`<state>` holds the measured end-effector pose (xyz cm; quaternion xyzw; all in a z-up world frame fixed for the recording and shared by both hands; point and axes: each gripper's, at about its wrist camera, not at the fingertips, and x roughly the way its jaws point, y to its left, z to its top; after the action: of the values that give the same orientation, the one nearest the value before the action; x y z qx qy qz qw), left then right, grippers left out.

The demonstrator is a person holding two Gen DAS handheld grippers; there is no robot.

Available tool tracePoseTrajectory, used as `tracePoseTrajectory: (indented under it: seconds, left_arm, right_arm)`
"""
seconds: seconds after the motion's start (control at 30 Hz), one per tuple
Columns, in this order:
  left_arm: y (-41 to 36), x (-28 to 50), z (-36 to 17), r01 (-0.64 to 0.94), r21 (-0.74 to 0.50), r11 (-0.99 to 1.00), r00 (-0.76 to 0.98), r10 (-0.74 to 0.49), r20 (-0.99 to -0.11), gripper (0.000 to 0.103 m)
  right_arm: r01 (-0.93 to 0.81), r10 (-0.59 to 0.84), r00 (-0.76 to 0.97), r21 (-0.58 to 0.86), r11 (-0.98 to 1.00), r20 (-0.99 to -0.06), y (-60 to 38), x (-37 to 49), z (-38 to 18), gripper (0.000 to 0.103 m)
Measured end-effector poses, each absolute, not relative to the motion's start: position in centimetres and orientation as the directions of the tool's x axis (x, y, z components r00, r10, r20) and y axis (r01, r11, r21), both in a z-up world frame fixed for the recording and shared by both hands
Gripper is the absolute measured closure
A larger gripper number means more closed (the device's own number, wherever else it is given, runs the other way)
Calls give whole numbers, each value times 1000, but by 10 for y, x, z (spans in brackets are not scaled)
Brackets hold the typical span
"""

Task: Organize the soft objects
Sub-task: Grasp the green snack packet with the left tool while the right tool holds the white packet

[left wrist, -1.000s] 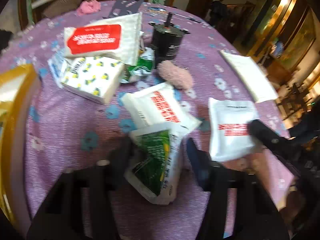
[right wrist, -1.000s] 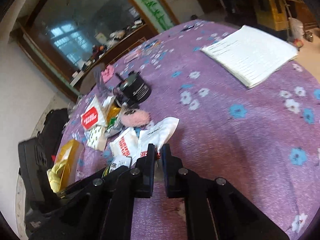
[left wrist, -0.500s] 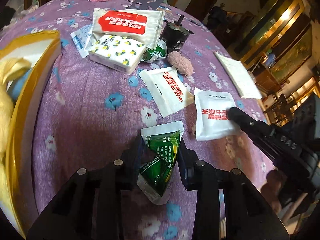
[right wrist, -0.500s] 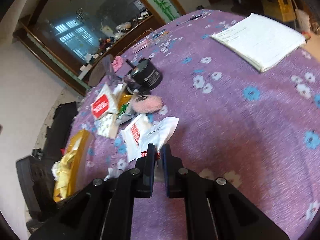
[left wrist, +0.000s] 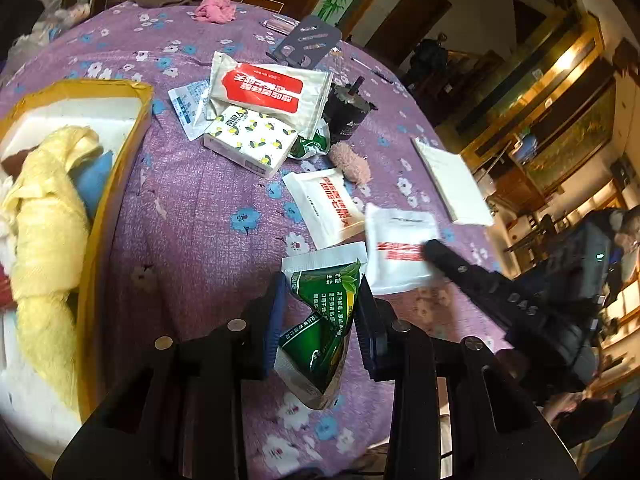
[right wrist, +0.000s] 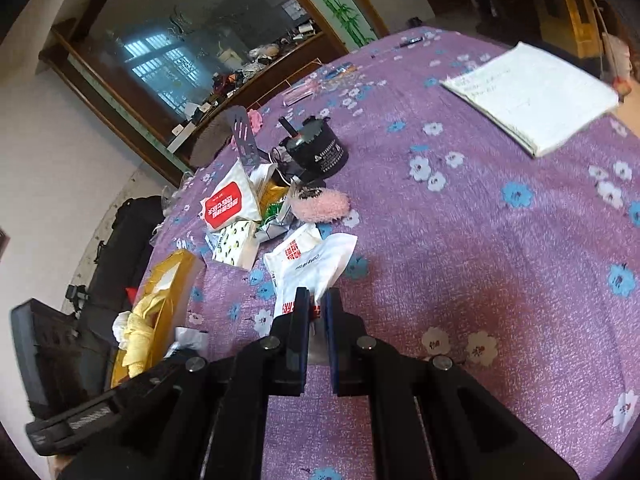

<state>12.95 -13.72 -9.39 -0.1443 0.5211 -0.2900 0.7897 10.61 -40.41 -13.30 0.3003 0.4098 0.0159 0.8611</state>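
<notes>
We hold two tongs. The left gripper (left wrist: 320, 312) is closed partway on one green packet (left wrist: 320, 320), its pads pressing the crumpled sides and the packet raised off the purple tablecloth (left wrist: 192, 216). The right gripper (right wrist: 316, 320) is nearly shut, pinching the edge of one white packet with red print (right wrist: 316, 268); in the left view that packet (left wrist: 400, 252) lies at 2 o'clock from the green one.

We count two more white packs with red labels on the table: a flat one (left wrist: 326, 208) at 12 o'clock from the green packet, and a large one (left wrist: 268, 92) farther back. One lemon-print tissue box (left wrist: 252, 144) sits just beside the large pack. One pink fluffy piece (left wrist: 350, 162) lies near one black cylinder (left wrist: 346, 116). One notebook (left wrist: 452, 184) lies well apart at 2 o'clock.

One yellow-rimmed box (left wrist: 116, 184) at 9 o'clock holds a yellow towel (left wrist: 48, 208); its other contents are partly covered. A second green wrapper (left wrist: 310, 146) is mostly hidden under the stacked packs.
</notes>
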Motion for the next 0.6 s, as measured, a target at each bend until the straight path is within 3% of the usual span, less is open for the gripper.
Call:
tracePoseTrajectory:
  seconds: [0.6]
  left_arm:
    - [-116, 127, -90, 268, -574, 774, 280, -632, -722, 71]
  right_arm:
    - [193, 259, 686, 512, 837, -680, -392, 102, -118, 97]
